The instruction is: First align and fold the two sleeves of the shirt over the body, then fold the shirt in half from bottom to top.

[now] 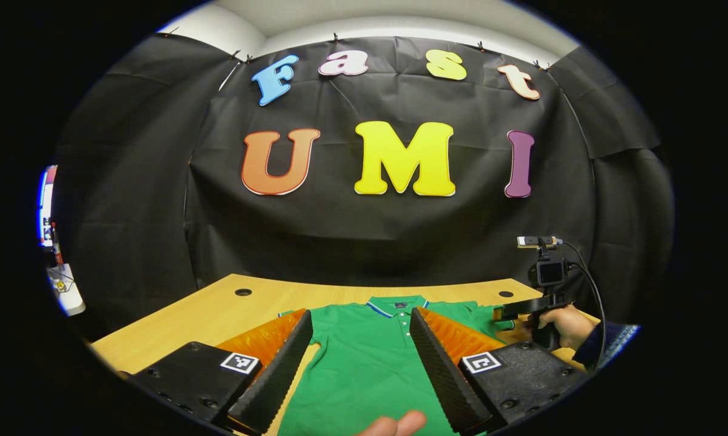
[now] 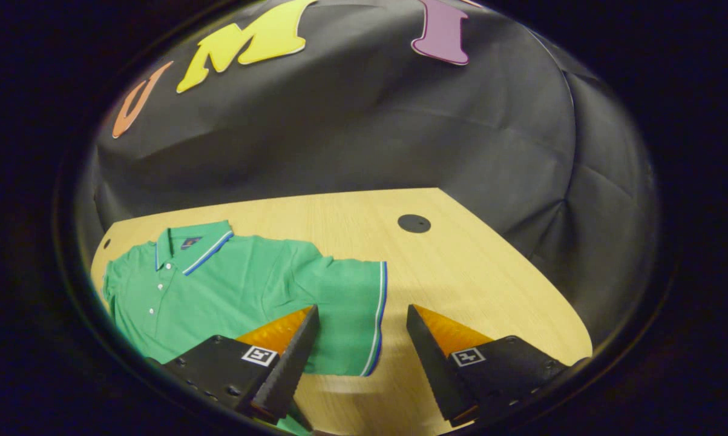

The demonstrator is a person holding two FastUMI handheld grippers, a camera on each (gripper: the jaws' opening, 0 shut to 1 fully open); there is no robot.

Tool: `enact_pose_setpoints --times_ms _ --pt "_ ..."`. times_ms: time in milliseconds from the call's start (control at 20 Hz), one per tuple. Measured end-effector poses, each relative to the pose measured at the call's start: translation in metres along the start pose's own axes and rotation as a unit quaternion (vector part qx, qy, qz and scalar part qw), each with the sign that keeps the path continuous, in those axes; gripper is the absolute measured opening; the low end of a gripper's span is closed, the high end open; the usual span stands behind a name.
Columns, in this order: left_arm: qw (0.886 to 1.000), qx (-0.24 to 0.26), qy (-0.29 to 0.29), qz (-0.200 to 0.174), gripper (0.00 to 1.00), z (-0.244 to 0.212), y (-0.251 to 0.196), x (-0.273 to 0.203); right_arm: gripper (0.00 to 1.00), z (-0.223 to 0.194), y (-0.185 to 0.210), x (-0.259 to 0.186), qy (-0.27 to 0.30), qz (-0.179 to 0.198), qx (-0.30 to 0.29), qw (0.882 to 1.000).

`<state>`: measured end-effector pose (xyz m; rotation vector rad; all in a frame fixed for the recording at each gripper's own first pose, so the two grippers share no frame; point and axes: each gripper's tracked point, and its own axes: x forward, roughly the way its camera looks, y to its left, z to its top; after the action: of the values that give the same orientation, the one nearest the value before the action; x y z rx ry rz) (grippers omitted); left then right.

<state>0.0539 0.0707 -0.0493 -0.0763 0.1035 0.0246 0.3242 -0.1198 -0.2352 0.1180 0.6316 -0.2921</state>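
Lying flat on the pale wooden surface [image 2: 460, 266], the green short-sleeved polo shirt [image 2: 230, 290] was unfolded. Both tools gaped empty: the right tool [image 2: 359, 357] hovered at its blue-trimmed sleeve [image 2: 357, 315], the left tool [image 1: 360, 357] over the body. Pinching the cuff cleanly should keep the fold aligned.

A green polo shirt [image 1: 370, 357] is lying spread on a light wood-grain table [image 1: 230, 312]. Its collar [image 2: 209, 245] is showing thin white and blue stripes along the edge, and the sleeve cuff [image 2: 377, 315] toward the table's right edge is carrying the same blue-and-white trim. Small white buttons [image 2: 156, 289] are running down the green placket. A dark patch is sitting inside the neck. Two round black holes [image 2: 414, 223] are showing near the table's far corners. A dark blue sleeve [image 1: 593, 345] is covering the person's wrist.
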Motion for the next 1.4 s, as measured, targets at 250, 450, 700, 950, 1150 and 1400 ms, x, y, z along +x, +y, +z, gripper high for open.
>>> enact_pose_setpoints --times_ms 250,450,700,950,1150,1400 --pt "1.0 0.001 0.01 0.005 1.0 -0.005 0.006 0.005 0.67 -0.012 0.004 0.016 0.037 0.025 0.036 0.998" --pt "1.0 0.002 0.013 0.011 1.0 -0.007 0.01 0.006 0.35 -0.009 0.013 0.02 0.036 0.045 0.056 0.997" --pt "1.0 0.003 0.009 0.007 1.0 -0.007 0.01 0.006 0.0 -0.005 0.017 0.021 0.027 0.04 0.002 0.999" --pt "1.0 0.007 0.005 0.007 1.0 -0.004 0.01 0.006 0.0 0.013 0.021 0.008 -0.007 0.019 -0.064 0.998" --pt "1.0 0.011 0.006 0.005 1.0 -0.007 0.006 0.006 0.0 0.038 0.036 -0.012 -0.054 0.015 -0.096 0.994" --pt "1.0 0.021 0.0 0.007 1.0 -0.007 0.0 0.009 0.0 0.064 0.088 -0.05 -0.133 0.041 -0.167 0.976"
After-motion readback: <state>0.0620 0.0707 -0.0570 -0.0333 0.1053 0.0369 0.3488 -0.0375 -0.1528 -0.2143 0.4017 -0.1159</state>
